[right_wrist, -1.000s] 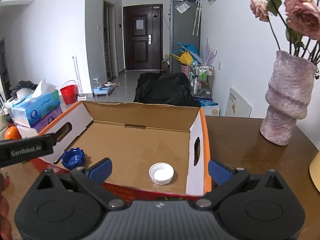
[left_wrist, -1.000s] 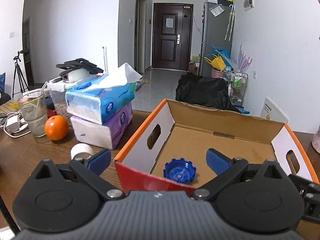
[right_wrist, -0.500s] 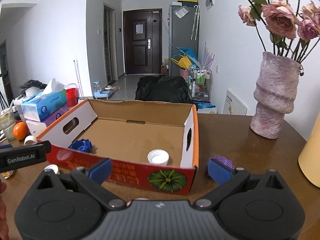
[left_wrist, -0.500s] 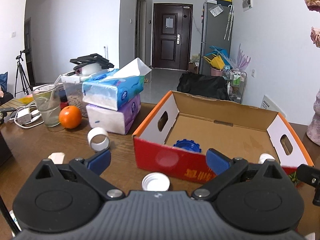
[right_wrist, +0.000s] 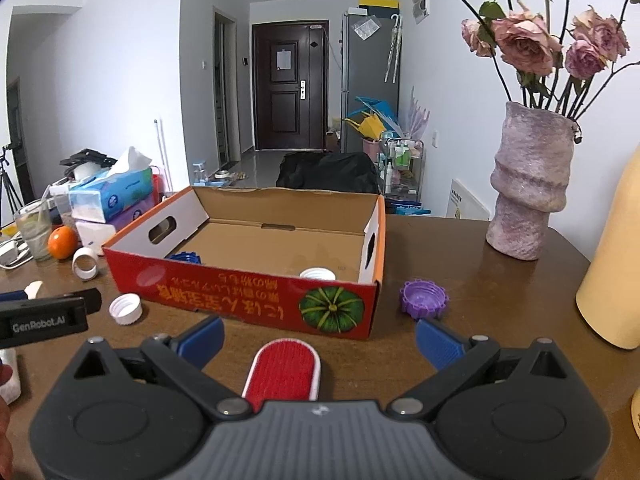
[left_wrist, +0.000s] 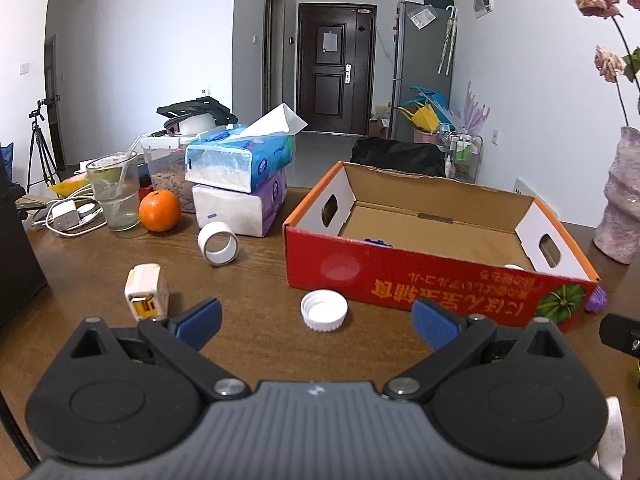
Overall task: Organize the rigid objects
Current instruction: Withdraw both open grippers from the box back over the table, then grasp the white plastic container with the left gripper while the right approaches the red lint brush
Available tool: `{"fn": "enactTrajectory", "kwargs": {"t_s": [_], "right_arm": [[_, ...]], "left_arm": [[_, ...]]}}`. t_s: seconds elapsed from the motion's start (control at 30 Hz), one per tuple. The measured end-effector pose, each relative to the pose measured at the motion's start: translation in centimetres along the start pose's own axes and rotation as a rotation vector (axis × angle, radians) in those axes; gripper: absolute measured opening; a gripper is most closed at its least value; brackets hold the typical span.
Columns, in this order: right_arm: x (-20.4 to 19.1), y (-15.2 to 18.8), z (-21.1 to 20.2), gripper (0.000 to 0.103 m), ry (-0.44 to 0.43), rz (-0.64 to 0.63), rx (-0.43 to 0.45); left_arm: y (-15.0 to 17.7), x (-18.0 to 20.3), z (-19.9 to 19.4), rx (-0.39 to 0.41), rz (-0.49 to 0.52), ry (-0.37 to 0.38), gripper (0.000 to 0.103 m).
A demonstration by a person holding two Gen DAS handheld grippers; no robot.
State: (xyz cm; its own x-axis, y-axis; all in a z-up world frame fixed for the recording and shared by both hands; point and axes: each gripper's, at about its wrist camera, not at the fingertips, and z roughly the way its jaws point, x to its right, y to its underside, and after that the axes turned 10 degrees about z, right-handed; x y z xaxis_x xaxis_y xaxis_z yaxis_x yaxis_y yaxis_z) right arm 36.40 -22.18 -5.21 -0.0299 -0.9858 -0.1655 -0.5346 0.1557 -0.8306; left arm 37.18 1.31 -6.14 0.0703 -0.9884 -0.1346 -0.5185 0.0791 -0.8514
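A shallow cardboard box (right_wrist: 256, 280), red on its near wall with upside-down yellow print and a green pumpkin picture, has plain brown cardboard inside and oval hand holes in its white end flaps; it sits on a dark wooden table (left_wrist: 248, 280). Inside it lie a ribbed blue cap (right_wrist: 183, 258) at the near left and a white cap (right_wrist: 317, 274) at the near right. Outside, another white ribbed cap (left_wrist: 324, 311) lies open side up just in front of the box's near wall, a toothed purple cap (right_wrist: 424, 298) rests by the box's right end, and a red oval brush (right_wrist: 285, 368) with a white rim lies close before the right gripper (right_wrist: 319, 338). Left of the box are a white tape ring (left_wrist: 218, 244) on its side, a small white plug (left_wrist: 146, 290), a round orange (left_wrist: 159, 211) and stacked tissue packs (left_wrist: 240, 184). A rough mauve vase (right_wrist: 530, 184) holds dried roses at the far right. The left gripper (left_wrist: 316, 322) has its blue-padded jaws spread wide with nothing between them, and so does the right gripper. Compared with a second ago, both grippers have drawn back from over the box, so its near wall and the loose caps on the table are now in view.
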Motion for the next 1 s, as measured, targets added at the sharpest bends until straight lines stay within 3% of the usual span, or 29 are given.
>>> {"fn": "enactTrajectory", "kwargs": {"t_s": [0.67, 1.0], "right_arm": [[-0.9, 4.5, -5.5, 0.103, -0.025, -0.011, 0.002], [-1.2, 6.4, -7.3, 0.103, -0.034, -0.011, -0.003]], "left_arm": [[3.9, -1.3, -6.1, 0.025, -0.007, 0.018, 0.103], [6.1, -2.1, -7.5, 0.0, -0.016, 0.014, 0.103]]}}
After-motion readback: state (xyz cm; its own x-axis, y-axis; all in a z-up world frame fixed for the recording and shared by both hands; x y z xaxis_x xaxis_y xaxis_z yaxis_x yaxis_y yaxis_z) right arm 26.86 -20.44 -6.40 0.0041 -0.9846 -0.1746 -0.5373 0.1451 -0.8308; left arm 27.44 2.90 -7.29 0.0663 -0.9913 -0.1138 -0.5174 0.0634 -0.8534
